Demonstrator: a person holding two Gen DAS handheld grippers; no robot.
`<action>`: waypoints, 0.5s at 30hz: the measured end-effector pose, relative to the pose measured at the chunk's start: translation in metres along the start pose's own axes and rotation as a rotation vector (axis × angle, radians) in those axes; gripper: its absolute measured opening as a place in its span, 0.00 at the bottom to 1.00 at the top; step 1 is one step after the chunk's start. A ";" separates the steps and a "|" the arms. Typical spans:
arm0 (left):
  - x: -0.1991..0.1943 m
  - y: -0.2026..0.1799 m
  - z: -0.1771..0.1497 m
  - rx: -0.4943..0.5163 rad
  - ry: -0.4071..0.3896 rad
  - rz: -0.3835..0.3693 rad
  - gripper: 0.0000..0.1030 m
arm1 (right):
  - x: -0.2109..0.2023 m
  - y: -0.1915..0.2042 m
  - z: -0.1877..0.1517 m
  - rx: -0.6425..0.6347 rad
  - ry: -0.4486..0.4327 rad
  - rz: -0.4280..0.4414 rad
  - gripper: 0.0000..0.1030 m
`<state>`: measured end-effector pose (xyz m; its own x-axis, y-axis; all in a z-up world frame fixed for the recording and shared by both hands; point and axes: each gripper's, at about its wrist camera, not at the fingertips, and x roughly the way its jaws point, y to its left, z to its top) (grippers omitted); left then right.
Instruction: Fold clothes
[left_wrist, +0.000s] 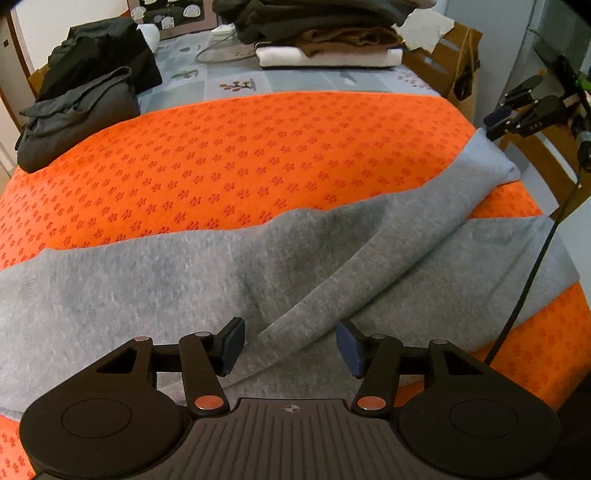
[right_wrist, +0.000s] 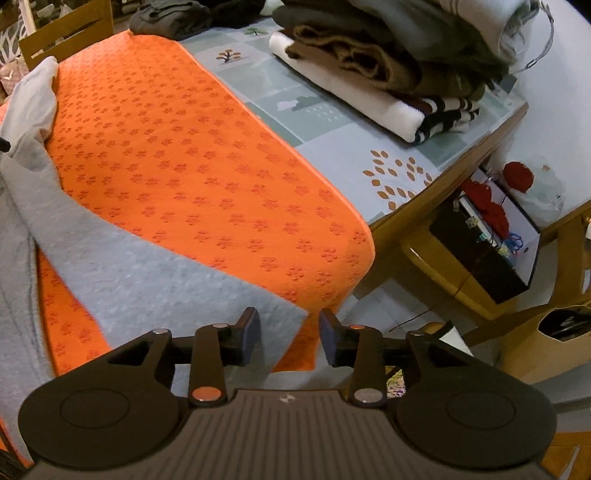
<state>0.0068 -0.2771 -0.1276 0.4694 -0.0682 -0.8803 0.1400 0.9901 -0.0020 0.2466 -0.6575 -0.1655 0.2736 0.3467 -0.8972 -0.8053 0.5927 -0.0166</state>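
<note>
Black left gripper (left_wrist: 290, 345), blue-padded fingers (left_wrist: 347, 347), copper rivets, ribbed base.

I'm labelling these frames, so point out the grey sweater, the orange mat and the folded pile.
grey sweater (left_wrist: 147, 295), left wrist view, body panel.
orange mat (right_wrist: 184, 147), right wrist view, bare middle.
folded pile (right_wrist: 388, 66), right wrist view, brown garment.

We see an orange mat (left_wrist: 229, 155) spread on the tabletop (right_wrist: 332, 155), a wooden chair (right_wrist: 66, 29) behind, and red yarn (right_wrist: 517, 175) below the table edge.
</note>
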 end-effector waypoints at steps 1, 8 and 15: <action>0.001 0.001 0.001 -0.002 0.007 0.000 0.56 | 0.002 -0.005 0.001 0.015 0.003 0.015 0.45; 0.010 0.003 0.006 0.017 0.036 -0.024 0.56 | 0.013 -0.042 -0.010 0.235 0.006 0.173 0.47; 0.016 0.001 0.009 0.041 0.026 -0.043 0.58 | 0.016 -0.053 -0.025 0.404 -0.039 0.309 0.08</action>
<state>0.0228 -0.2789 -0.1375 0.4398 -0.1071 -0.8917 0.1959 0.9804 -0.0211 0.2802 -0.7017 -0.1901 0.0804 0.5723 -0.8161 -0.5864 0.6892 0.4256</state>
